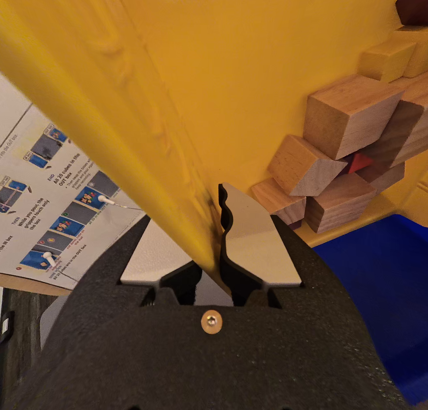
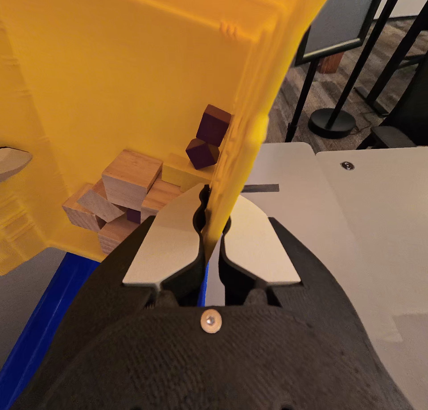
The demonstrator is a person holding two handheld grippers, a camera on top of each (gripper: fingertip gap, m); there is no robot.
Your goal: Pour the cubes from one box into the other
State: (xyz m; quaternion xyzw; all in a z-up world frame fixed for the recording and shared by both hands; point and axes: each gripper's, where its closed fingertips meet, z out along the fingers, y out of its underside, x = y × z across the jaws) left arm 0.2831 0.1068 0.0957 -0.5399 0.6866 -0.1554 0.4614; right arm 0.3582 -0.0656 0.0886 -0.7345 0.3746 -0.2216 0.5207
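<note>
A yellow box [image 1: 208, 74] is tipped steeply, held by both grippers on opposite side walls. My left gripper [image 1: 214, 216] is shut on its left wall. My right gripper [image 2: 209, 204] is shut on its right wall [image 2: 243, 144]. Several wooden cubes [image 1: 347, 125] are piled against the box's lower wall, with a red one [image 1: 360, 161] and dark purple ones [image 2: 212, 126] among them. The pile also shows in the right wrist view [image 2: 129, 179]. A blue box [image 1: 375, 294] lies directly below the yellow box's lower rim; its edge shows in the right wrist view [image 2: 46, 317].
A printed instruction sheet [image 1: 58, 202] lies on the white table to the left. The white table [image 2: 347, 225] extends to the right, with a dark strip [image 2: 261, 187] on it. Beyond its edge are black stand poles [image 2: 333, 121] and carpeted floor.
</note>
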